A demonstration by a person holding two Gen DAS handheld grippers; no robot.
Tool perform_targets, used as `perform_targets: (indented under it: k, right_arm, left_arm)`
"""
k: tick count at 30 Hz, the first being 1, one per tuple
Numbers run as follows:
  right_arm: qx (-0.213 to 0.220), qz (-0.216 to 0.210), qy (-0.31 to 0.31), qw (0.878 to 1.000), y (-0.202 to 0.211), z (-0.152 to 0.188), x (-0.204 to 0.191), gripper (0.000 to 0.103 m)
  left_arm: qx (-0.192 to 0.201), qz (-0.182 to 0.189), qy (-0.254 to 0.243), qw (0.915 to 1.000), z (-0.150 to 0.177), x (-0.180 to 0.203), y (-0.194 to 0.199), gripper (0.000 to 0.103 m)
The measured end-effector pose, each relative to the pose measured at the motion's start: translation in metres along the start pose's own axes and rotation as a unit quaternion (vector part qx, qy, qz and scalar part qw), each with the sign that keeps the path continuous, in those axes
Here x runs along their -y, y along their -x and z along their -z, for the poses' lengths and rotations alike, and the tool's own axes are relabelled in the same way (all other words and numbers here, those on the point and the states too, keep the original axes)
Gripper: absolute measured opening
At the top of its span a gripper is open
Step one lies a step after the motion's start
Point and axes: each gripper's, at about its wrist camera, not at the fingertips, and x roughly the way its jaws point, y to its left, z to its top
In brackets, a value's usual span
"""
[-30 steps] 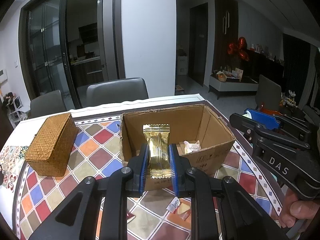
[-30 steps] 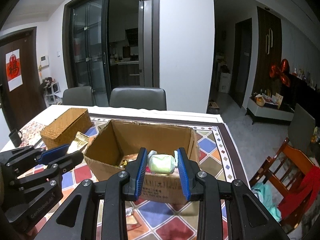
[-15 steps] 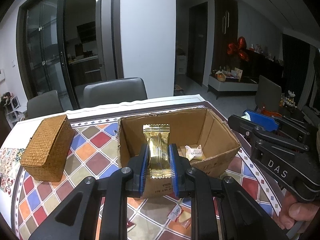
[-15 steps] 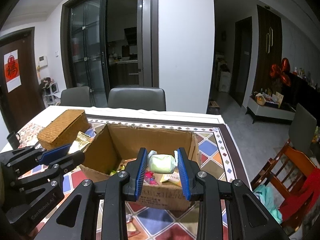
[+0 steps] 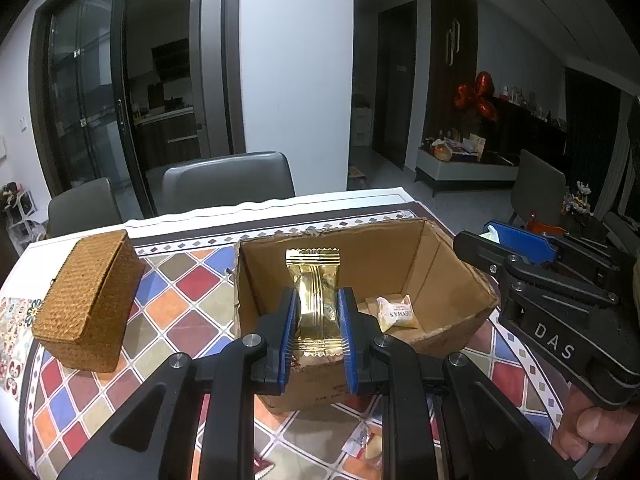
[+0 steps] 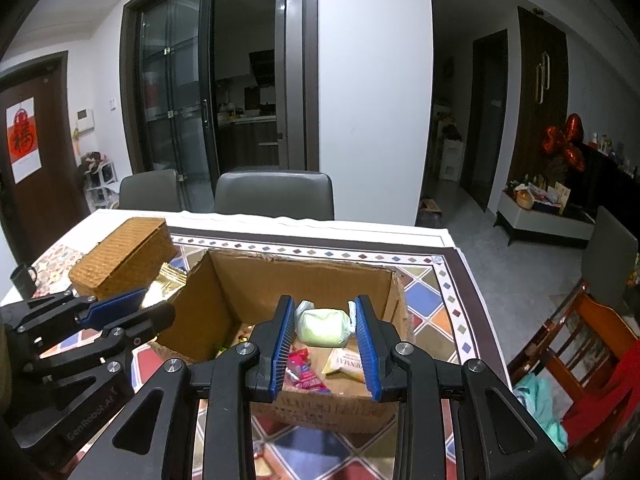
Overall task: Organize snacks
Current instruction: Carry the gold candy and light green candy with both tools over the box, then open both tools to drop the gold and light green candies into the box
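From my left tool's camera, my left gripper [image 5: 317, 322] is squeezed tight on a gold snack packet [image 5: 316, 300], which stands up straight between the blue pads. I hold it by its sides, low down, and its top sticks up over the cardboard box [image 5: 452, 344]. The packet looks light, thin and crinkly, and shiny enough to slip, so holding the flat middle seems safer than the frilly ends. Inside the box lies a white wrapped snack [image 5: 394, 312]. A woven basket [image 5: 86, 302] sits on the colourful table [image 5: 188, 308] to the left of the box. A few small sweets [image 5: 366, 442] lie on the table near me, partly hidden by my tool. My right gripper [image 5: 516, 240] pokes in from the side, and I can't see from here what it holds. From my right tool's camera, my right gripper [image 6: 325, 330] is closed on a pale green wrapped snack [image 6: 324, 326], held by its two ends above the box [image 6: 208, 312]. It looks soft and squishy, so I think a hard squeeze could squash it. Down in the box are a pink wrapper [image 6: 302, 368] and a white one [image 6: 347, 364]; other bits there are too dark to tell. My left gripper [image 6: 116, 306] is cut off at the edge.
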Motion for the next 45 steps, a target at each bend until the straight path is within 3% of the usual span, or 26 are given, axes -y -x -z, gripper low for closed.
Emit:
perform_targets:
  k: [28,29,31,32,39,42,45]
  right_arm:
    - [-0.04,-0.009,-0.001,0.999,-0.067,-0.006,-0.002,0.033]
    - [-0.039,-0.009,0.0,0.999,-0.067,-0.005,-0.003,0.033]
    - [-0.038,-0.007,0.003,0.999,-0.066,-0.006,-0.004,0.034]
    - [-0.038,-0.009,0.004,0.999,-0.067,-0.006,-0.005,0.035]
    - [-0.023,0.013,-0.007,1.0,-0.057,-0.006,-0.003,0.075]
    - [-0.019,0.016,-0.01,1.0,-0.052,-0.008,-0.003,0.076]
    - [-0.015,0.017,-0.013,1.0,-0.046,-0.01,-0.002,0.076]
  left_arm:
    - [-0.03,0.011,0.011,0.9994,-0.006,-0.024,-0.06,0.023]
    - [-0.029,0.012,0.01,0.9995,-0.006,-0.023,-0.06,0.025]
    - [-0.023,0.01,0.01,0.9996,-0.006,-0.023,-0.057,0.043]
    - [-0.02,0.006,0.009,0.9997,-0.005,-0.024,-0.057,0.046]
    - [-0.015,-0.006,0.025,0.9996,-0.004,-0.031,-0.048,0.067]
    - [-0.008,-0.011,0.029,0.9995,-0.005,-0.033,-0.042,0.077]
    - [-0.001,-0.019,0.029,0.9994,-0.007,-0.034,-0.035,0.08]
